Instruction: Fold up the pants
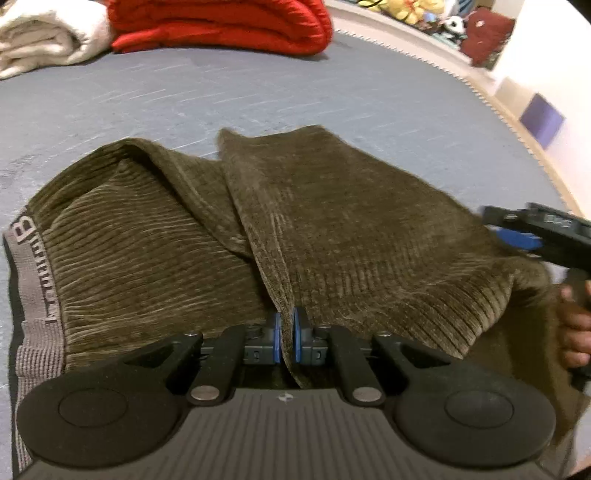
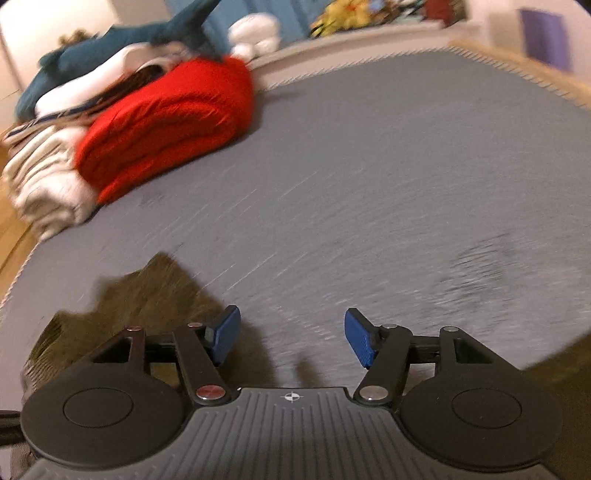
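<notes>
The olive-brown corduroy pants (image 1: 314, 229) lie folded over on the grey bed surface (image 1: 258, 96), with a grey lettered waistband (image 1: 33, 280) at the left. My left gripper (image 1: 286, 339) is shut on a fold of the pants fabric at its near edge. My right gripper (image 2: 291, 338) is open and empty above the grey surface, with a corner of the pants (image 2: 147, 295) to its left. The right gripper also shows in the left wrist view (image 1: 532, 232) at the pants' right edge, held by a hand.
A folded red blanket (image 1: 221, 22) and a cream towel (image 1: 40, 40) lie at the far side of the bed; the right wrist view shows them (image 2: 166, 125) with blue and white plush items behind. The bed's serrated edge (image 1: 517, 122) runs along the right.
</notes>
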Motion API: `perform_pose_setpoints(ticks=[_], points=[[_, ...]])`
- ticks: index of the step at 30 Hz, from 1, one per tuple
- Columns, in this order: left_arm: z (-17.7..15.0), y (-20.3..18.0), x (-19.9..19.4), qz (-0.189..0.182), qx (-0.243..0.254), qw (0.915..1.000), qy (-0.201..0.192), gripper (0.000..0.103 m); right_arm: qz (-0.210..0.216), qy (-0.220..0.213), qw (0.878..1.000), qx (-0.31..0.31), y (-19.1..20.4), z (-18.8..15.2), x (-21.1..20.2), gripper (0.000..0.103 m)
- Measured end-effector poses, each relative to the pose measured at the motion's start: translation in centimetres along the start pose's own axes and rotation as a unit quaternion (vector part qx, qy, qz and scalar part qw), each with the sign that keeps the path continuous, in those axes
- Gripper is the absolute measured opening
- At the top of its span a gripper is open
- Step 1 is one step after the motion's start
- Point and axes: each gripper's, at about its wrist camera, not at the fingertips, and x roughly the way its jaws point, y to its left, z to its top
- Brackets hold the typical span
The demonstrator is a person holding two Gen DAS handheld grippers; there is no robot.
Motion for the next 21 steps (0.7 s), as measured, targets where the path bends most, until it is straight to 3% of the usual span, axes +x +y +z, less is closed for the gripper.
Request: perform_pose_setpoints(ticks=[4,6,7,8,12,16,18,19,21], points=[[0.4,0.8,-0.5,-0.024,-0.014,0.9996,0.001,0.011,0.066,0.033,0.997,-0.028,2.0,-0.4,1.3,0.066],[0.4,1.8,-0.1,-0.025,-0.018,0.9995,0.001,0.011,0.071,0.043,0.993,-0.08,3.6,-1.0,1.4,0.049],[0.4,1.9,0.0,-0.029,-0.021,0.9994,0.001,0.011,0.064,0.041,0.991,-0.111,4.4,-1.4,1.3,0.026],[0.5,2.0,-0.2,-0.031,-0.025,0.9992,-0.002,0.011,0.067,0.041,0.989,-0.129,5.0,-1.5,1.2,0.011],[1.1,2.6,-1.4,-0.044,-0.053,0.9969,-0.037,0.01,0.089,-0.008,0.98,-0.18,7.1,-1.3,-1.3,0.009],[2.0,3.4,-4.1,-0.052,-0.071,0.9893,-0.117,0.01,0.152,-0.079,0.982,-0.084,5.7,0.5,-5.4,0.009],[2.4,3.7,-4.9,-0.054,-0.073,0.9862,-0.139,0.011,0.158,-0.117,0.98,-0.035,4.5,0.8,-7.9,0.009],[2.5,3.9,-5.0,-0.057,-0.079,0.9856,-0.138,0.01,0.149,-0.121,0.981,-0.022,4.2,0.8,-8.9,0.009],[2.7,4.3,-4.7,-0.063,-0.09,0.9865,-0.121,0.01,0.118,-0.077,0.988,-0.068,5.1,0.6,-10.0,0.009]])
